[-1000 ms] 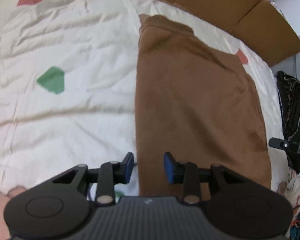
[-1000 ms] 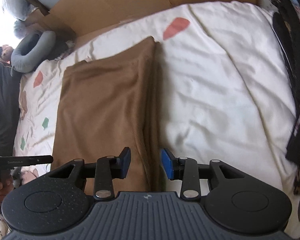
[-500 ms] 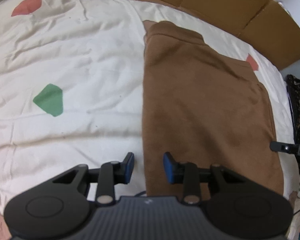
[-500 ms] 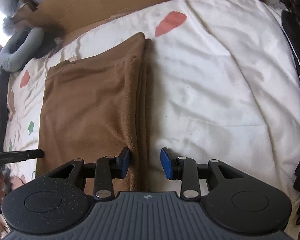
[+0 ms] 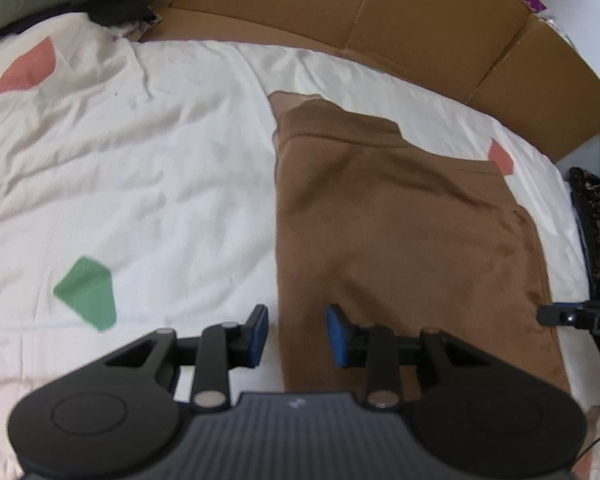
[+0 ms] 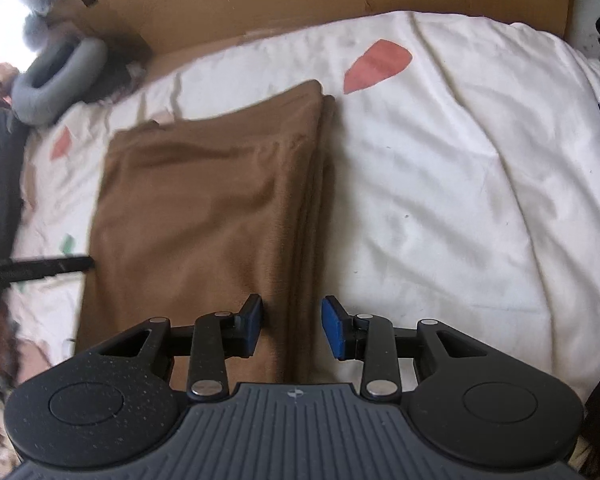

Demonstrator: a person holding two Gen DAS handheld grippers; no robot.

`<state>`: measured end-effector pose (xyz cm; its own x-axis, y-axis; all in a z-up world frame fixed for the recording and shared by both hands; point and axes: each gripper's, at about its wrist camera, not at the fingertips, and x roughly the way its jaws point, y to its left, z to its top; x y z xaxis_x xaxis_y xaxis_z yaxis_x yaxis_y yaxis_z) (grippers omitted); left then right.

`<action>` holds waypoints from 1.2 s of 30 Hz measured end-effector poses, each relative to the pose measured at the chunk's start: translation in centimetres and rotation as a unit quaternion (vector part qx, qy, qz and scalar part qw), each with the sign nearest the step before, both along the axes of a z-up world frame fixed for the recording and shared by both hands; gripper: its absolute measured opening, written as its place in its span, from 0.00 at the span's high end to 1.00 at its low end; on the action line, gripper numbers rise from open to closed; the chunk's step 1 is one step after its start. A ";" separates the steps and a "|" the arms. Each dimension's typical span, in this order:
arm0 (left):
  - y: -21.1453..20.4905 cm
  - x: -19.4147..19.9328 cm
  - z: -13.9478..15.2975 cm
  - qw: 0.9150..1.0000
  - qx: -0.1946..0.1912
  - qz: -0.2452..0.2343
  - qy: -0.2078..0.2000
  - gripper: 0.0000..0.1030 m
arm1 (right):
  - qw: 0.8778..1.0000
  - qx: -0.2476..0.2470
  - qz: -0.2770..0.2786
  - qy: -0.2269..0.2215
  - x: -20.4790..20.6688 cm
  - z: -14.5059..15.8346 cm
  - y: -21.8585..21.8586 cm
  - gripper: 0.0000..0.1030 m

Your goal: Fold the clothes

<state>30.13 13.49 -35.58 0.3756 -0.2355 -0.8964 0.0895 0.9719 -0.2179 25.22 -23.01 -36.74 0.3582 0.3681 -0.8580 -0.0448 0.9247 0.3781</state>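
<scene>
A brown garment (image 5: 400, 240) lies folded into a long flat strip on the white bed sheet (image 5: 140, 180). In the left wrist view my left gripper (image 5: 297, 336) hovers open over the strip's left edge near its close end, one pad over the sheet and one over the cloth. In the right wrist view the same garment (image 6: 204, 208) shows its layered right edge, which runs between the open pads of my right gripper (image 6: 292, 328). Nothing is pinched by either. The other gripper's black tip pokes in from the side of each view.
Flattened cardboard (image 5: 420, 32) lines the far side of the bed. The sheet (image 6: 460, 200) carries red and green patches. A grey neck pillow (image 6: 56, 76) lies at the far left corner. Dark patterned clothing (image 5: 596, 220) lies along the bed's right side.
Both grippers have slid along the strip's side edges toward its near end, and more cardboard shows beyond. The garment's left edge now lies between the left pads. Neither gripper's pads have moved.
</scene>
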 end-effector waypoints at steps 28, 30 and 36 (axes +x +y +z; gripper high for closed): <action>0.6 8.6 -0.7 0.994 -0.075 0.067 -0.038 0.78 | 1.000 0.017 -0.006 -0.016 8.1 -0.8 -0.5 0.72; 1.1 8.6 -1.1 0.992 -0.089 0.086 -0.039 0.78 | 1.000 0.016 -0.008 -0.020 8.2 -0.8 -0.5 0.72; 1.3 8.7 -1.0 0.992 -0.082 0.083 -0.050 0.70 | 0.999 0.022 -0.026 -0.041 8.4 -0.8 -1.1 0.73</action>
